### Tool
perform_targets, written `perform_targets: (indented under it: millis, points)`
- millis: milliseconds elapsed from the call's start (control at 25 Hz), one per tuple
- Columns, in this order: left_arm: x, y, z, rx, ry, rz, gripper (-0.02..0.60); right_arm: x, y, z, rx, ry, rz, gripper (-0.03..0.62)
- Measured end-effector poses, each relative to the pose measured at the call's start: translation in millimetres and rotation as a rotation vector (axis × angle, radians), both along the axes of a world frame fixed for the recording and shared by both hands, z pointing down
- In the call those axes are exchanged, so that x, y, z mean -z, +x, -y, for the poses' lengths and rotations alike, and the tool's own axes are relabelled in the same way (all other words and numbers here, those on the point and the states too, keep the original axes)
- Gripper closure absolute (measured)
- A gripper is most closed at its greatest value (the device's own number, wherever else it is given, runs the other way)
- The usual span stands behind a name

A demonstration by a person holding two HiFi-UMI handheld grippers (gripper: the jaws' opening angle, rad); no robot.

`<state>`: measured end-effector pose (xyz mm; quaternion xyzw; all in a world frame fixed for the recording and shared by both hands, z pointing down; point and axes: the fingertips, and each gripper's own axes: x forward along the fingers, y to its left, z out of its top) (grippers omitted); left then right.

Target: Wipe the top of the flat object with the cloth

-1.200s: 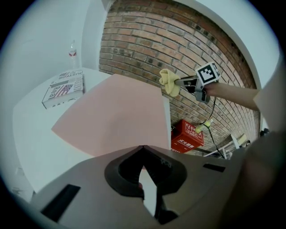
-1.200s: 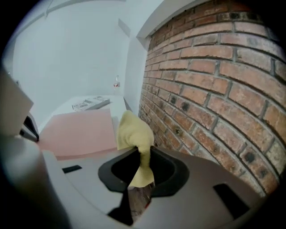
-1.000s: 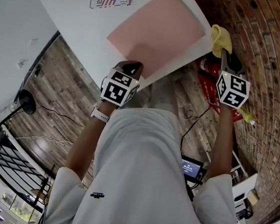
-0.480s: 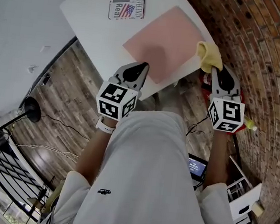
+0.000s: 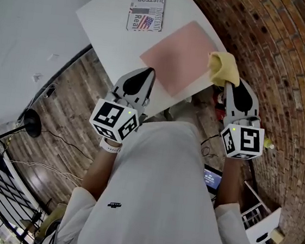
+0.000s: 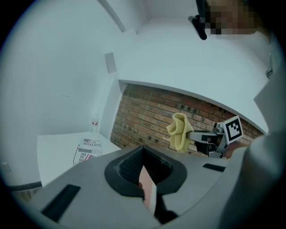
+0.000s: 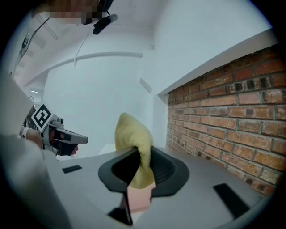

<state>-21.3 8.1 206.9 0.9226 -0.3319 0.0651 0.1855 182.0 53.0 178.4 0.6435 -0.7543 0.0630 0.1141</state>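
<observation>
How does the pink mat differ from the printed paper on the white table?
The pink mat is plain, while the printed paper carries text and a flag picture. The mat is the larger of the two. The mat reaches the near edge of the white table, with the yellow cloth close by one corner; the paper lies farther back. Both lie flat on the table.

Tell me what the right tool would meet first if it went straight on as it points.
The right tool's cloth would likely touch the pink mat near its closest edge first; height is unclear, so it may pass above.
</observation>
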Motion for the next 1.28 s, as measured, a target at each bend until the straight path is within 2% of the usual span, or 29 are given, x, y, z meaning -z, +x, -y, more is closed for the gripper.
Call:
perform_targets:
  millis: [240, 480, 760, 1280]
  points:
    - [30, -23, -4, 0.05, 0.055, -0.072, 0.563, 29, -10, -11, 0.0, 0.07, 0.008, 0.517]
    - [43, -29, -7, 0.055, 0.086, -0.078, 0.563, 40, -18, -15, 0.002, 0.093, 0.027, 0.517]
    - [46, -26, -17, 0.058, 0.079, -0.096, 0.563, 45, -26, -24, 0.004, 0.101, 0.053, 0.517]
    - [43, -24, -21, 0.061, 0.07, -0.11, 0.563, 38, -29, -30, 0.011, 0.084, 0.026, 0.52]
